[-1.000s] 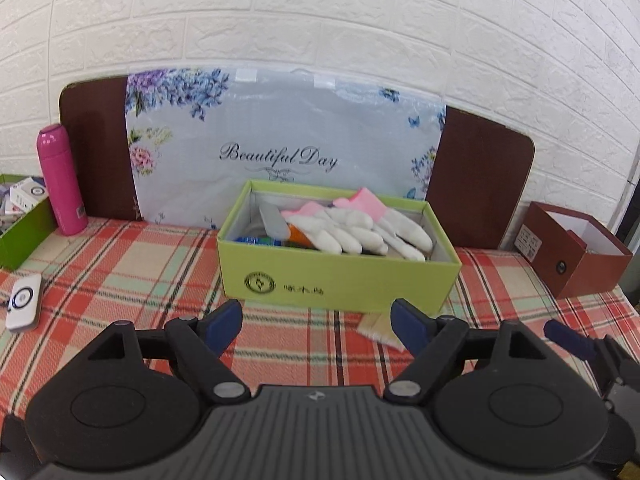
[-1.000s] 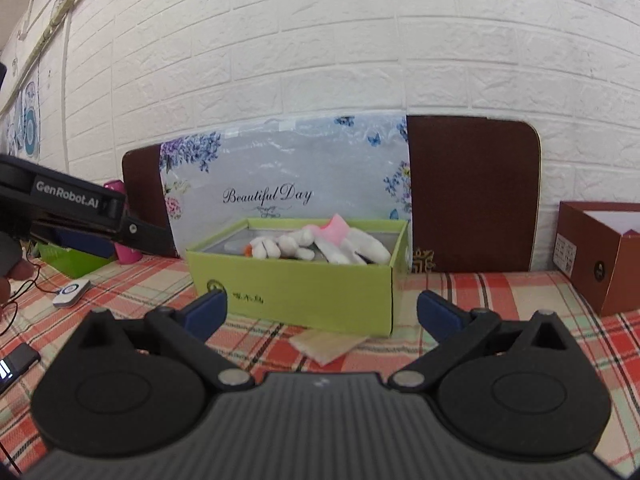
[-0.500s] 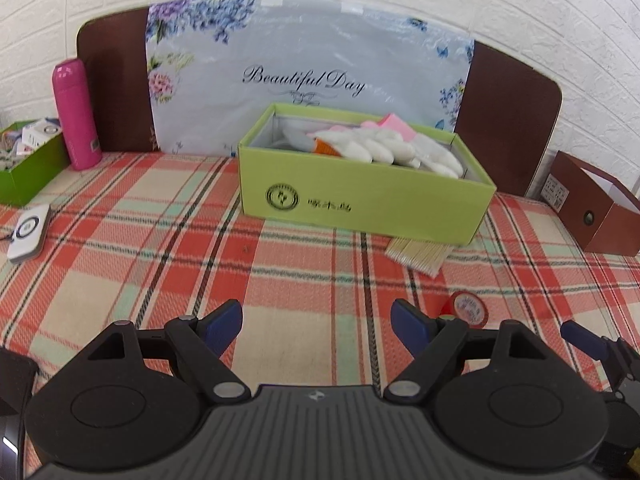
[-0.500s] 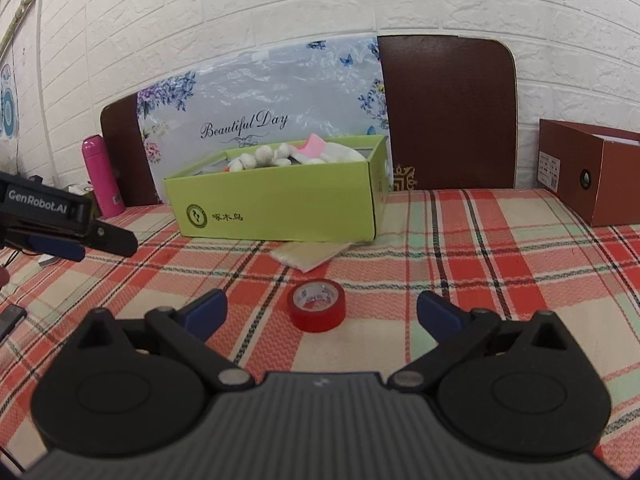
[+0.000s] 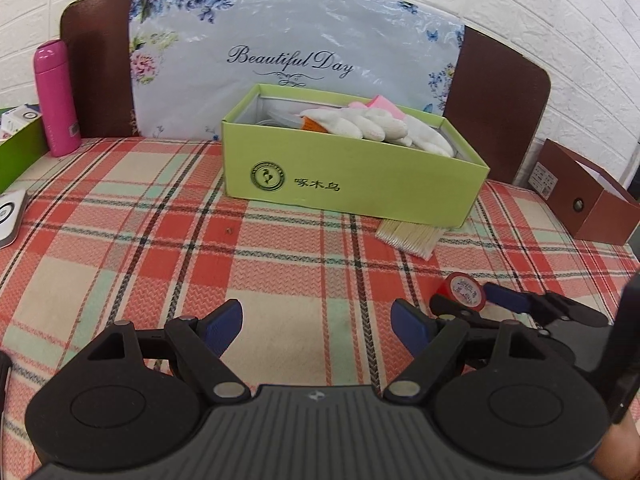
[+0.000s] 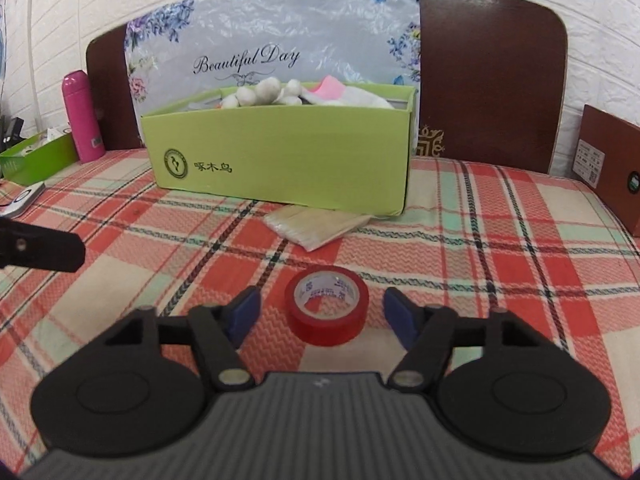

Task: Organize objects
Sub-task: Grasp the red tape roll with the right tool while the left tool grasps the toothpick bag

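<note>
On the plaid tablecloth (image 6: 500, 240), just in front of the right gripper (image 6: 322, 314), sits the red tape roll (image 6: 326, 306), lying flat with its hole facing up and framed between the two blue pads (image 6: 245, 312); spread wide on either side, touching nothing yet, lined up so that a short push forward and a squeeze would catch the roll across its outer wall. Seems the step in hand: picking up the tape for the green box (image 6: 280, 152), open-topped and set near the back with white gloves (image 6: 260, 90) already heaped inside (room left at the right end, judging by the left view). Between roll and box, a flat packet of wooden sticks (image 6: 316, 226), its far edge tucked against the box front, probably next for tidying and worth lifting over rather than dragging through. Off to the side, the left gripper (image 5: 318, 326), also gaping and holding nothing, hovering over bare cloth, apparently kept out of the way. In the left view, the same tape roll (image 5: 462, 290) between the right tool's fingers. At the margins, untouched: a pink bottle (image 6: 82, 116), a brown box (image 5: 580, 208), another green tray (image 6: 38, 156).
</note>
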`<action>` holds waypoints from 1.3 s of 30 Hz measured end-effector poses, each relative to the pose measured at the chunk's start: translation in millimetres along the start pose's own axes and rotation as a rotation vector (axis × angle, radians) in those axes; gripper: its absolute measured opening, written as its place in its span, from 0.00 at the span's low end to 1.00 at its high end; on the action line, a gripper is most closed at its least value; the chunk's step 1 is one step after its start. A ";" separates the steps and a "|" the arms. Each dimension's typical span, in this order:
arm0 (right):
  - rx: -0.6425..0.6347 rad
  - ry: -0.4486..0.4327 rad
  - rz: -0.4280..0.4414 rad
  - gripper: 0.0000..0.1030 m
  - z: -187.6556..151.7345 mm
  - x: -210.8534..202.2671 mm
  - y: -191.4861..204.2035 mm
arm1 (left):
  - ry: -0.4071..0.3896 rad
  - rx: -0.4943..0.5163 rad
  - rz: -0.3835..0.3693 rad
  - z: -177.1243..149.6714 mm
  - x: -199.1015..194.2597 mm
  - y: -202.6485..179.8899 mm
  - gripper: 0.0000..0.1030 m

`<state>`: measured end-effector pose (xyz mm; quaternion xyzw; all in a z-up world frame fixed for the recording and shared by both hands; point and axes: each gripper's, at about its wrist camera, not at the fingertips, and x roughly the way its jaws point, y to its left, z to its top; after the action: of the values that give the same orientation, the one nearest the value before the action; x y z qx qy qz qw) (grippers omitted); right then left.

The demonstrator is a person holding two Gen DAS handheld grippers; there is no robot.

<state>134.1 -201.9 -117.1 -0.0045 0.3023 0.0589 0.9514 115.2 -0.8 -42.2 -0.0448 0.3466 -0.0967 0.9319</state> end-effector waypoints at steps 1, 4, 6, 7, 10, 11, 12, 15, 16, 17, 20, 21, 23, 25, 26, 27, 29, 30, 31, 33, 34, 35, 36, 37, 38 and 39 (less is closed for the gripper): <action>0.005 0.011 0.000 0.44 0.5 2.9 -1.1 | 0.000 0.005 -0.007 1.3 2.8 -1.4 0.82; 0.019 0.011 0.016 0.44 -1.5 -0.7 -6.0 | -0.006 0.023 -0.030 5.8 11.7 -6.2 0.82; 0.011 0.014 0.017 0.44 -5.9 -8.4 -7.3 | -0.010 0.039 -0.058 10.5 20.3 -11.4 0.82; 0.009 0.016 0.014 0.44 -9.0 -13.3 -8.1 | -0.007 0.051 -0.074 13.4 26.3 -15.7 0.82; 0.029 0.022 0.019 0.44 -21.0 -30.8 -13.7 | -0.018 0.099 -0.112 22.0 45.9 -32.5 0.82; 0.040 0.022 0.021 0.45 -25.0 -37.2 -15.9 | -0.027 0.117 -0.120 24.7 53.2 -38.4 0.82; 0.049 0.021 0.021 0.45 -28.4 -42.2 -17.6 | -0.035 0.133 -0.118 27.7 61.7 -44.8 0.82; 0.082 0.013 0.012 0.45 -37.3 -56.2 -22.6 | -0.019 0.159 -0.128 37.2 89.0 -61.3 0.82; 0.091 0.012 0.012 0.45 -38.9 -58.9 -24.2 | -0.007 0.166 -0.137 40.0 98.6 -66.0 0.82; 0.100 0.011 0.011 0.45 -40.0 -61.0 -26.4 | 0.004 0.172 -0.144 42.2 107.3 -69.8 0.82; 0.121 0.011 0.013 0.45 -42.3 -64.5 -31.1 | 0.042 0.175 -0.098 45.4 132.6 -77.9 0.82; 0.127 0.011 0.014 0.45 -42.8 -65.0 -32.2 | 0.064 0.178 -0.092 45.9 139.9 -79.7 0.80; 0.133 0.009 0.016 0.45 -43.5 -66.3 -33.2 | 0.053 0.217 -0.073 45.6 143.5 -84.1 0.59; 0.132 0.010 0.017 0.45 -44.7 -65.9 -32.8 | 0.073 0.244 -0.108 48.2 139.9 -85.8 0.32; 0.133 0.010 0.018 0.46 -45.2 -65.3 -32.9 | 0.085 0.235 -0.129 49.3 136.9 -84.1 0.29; 0.134 0.010 0.019 0.46 -45.5 -64.8 -32.8 | 0.093 0.220 -0.152 50.2 133.2 -81.4 0.22; 0.135 0.009 0.020 0.46 -45.6 -64.4 -32.7 | 0.100 0.199 -0.165 50.4 123.4 -78.0 0.21; 0.136 0.007 0.021 0.46 -45.8 -64.6 -32.9 | 0.093 0.200 -0.172 49.3 116.9 -77.6 0.21; 0.139 0.005 0.023 0.46 -46.0 -64.7 -33.3 | 0.090 0.205 -0.177 48.3 110.6 -78.0 0.19; 0.144 0.005 0.026 0.46 -46.3 -64.8 -33.9 | 0.085 0.215 -0.194 45.2 96.0 -78.1 0.17; 0.144 0.004 0.026 0.46 -46.3 -65.0 -33.8 | 0.080 0.216 -0.206 43.3 88.6 -78.0 0.17; 0.143 0.005 0.025 0.46 -46.3 -64.9 -33.5 | 0.080 0.216 -0.211 40.4 81.0 -77.0 0.17; 0.141 0.005 0.023 0.46 -46.1 -65.1 -32.9 | 0.079 0.219 -0.214 36.6 73.9 -75.2 0.17; 0.140 0.006 0.022 0.46 -46.1 -65.2 -32.5 | 0.074 0.221 -0.217 30.7 66.5 -72.4 0.17; 0.139 0.007 0.021 0.46 -46.4 -65.8 -32.2 | 0.071 0.224 -0.213 24.3 59.8 -69.0 0.17; 0.139 0.009 0.020 0.46 -46.8 -66.9 -31.8 | 0.068 0.222 -0.200 16.9 52.7 -64.9 0.17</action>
<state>56.6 -242.9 -117.7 0.0643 0.3097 0.0473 0.9475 155.6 -75.0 -53.3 0.0276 0.3589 -0.2282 0.9046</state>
